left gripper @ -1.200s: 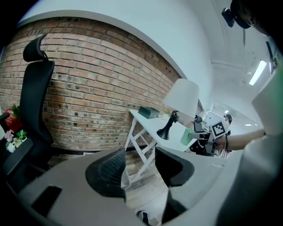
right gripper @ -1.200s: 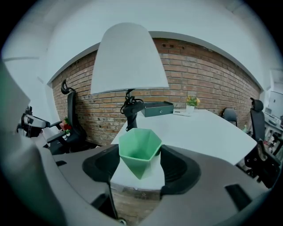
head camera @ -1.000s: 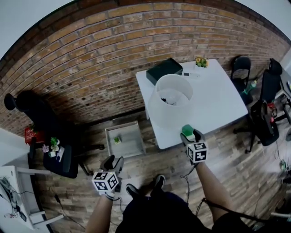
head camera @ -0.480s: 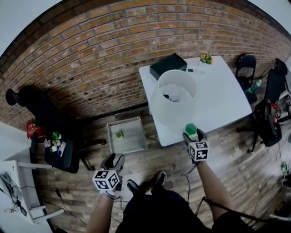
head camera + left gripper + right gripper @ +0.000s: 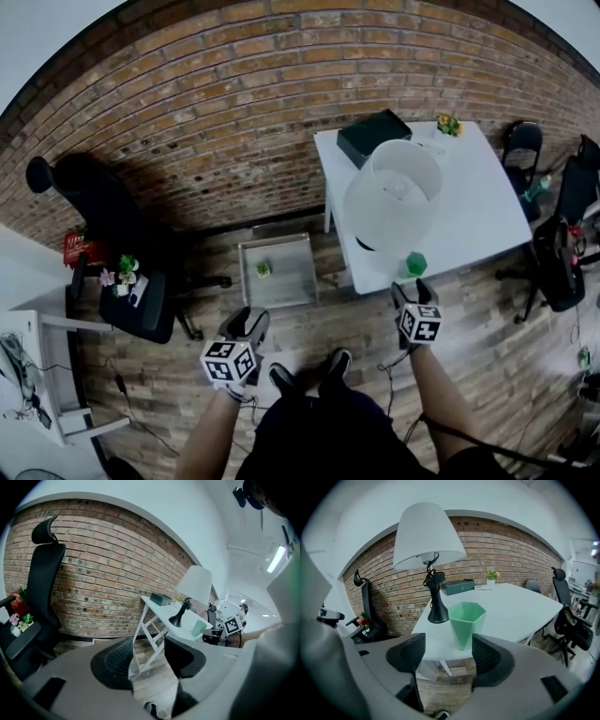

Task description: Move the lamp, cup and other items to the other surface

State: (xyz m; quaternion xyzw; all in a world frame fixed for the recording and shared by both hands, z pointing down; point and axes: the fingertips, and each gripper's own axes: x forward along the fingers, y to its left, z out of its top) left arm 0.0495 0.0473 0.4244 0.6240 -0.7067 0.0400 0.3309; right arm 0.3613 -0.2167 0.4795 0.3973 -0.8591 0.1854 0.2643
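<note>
A lamp (image 5: 392, 192) with a big white shade and a black base stands on the white table (image 5: 478, 187). A green cup (image 5: 415, 263) sits at the table's near edge, beside the lamp base. My right gripper (image 5: 412, 289) is just short of the cup and open. Its jaws have just been opening. In the right gripper view the cup (image 5: 466, 616) stands ahead of the right gripper (image 5: 446, 656), untouched, with the lamp (image 5: 429, 541) behind it. My left gripper (image 5: 248, 321) hangs open over the wooden floor, holding nothing. The left gripper (image 5: 147, 660) faces the table's side.
A dark box (image 5: 373, 137) and a small potted plant (image 5: 448, 124) stand at the table's far end. A low grey tray table (image 5: 246, 277) holds a small green item (image 5: 263, 269). Black office chairs (image 5: 103, 216) stand at left and others (image 5: 562, 253) at right. A brick wall runs behind.
My right gripper has pulled back and down from the green cup, which stays at the table's edge. The left gripper has shifted slightly across the floor.
</note>
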